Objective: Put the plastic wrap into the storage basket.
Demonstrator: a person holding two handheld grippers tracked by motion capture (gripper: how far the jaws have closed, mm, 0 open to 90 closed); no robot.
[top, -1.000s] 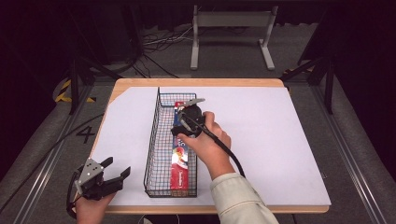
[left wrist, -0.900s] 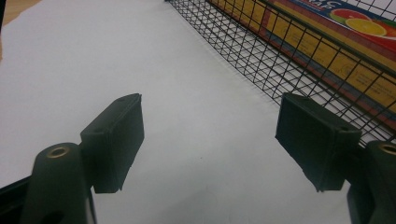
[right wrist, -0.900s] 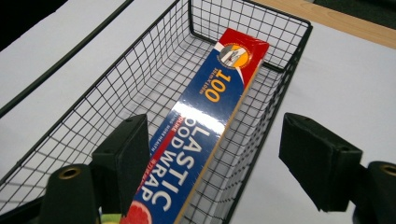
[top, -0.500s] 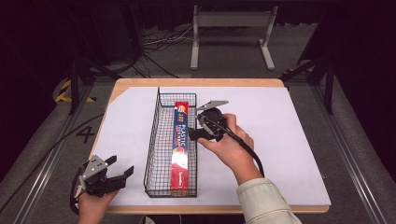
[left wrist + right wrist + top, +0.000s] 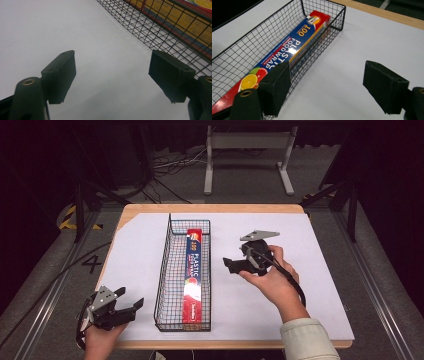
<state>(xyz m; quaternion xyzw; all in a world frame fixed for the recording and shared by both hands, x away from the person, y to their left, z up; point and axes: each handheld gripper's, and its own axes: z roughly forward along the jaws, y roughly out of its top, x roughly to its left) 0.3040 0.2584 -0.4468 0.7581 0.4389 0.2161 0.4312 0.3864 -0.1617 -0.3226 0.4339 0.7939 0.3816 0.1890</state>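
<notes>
A long box of plastic food wrap [image 5: 192, 275] [image 5: 287, 53] lies flat in a black wire basket [image 5: 167, 270] [image 5: 249, 47], against its right wall. My right gripper [image 5: 230, 266] [image 5: 327, 85] is open and empty, held just right of the basket over the white table sheet. At the table's near left corner my left gripper [image 5: 131, 302] [image 5: 112, 75] is open too, nothing between its pads, pointing toward the basket's left wall [image 5: 160, 32].
A white sheet [image 5: 320, 270] covers the wooden table [image 5: 210, 208]. A cable [image 5: 295, 287] trails from the right gripper along the forearm. A metal stand [image 5: 247, 155] and floor cables [image 5: 170, 165] lie beyond the far edge.
The right gripper has drawn back out of the basket and moved right, leaving the food wrap box lying inside. The left gripper has hardly moved.
</notes>
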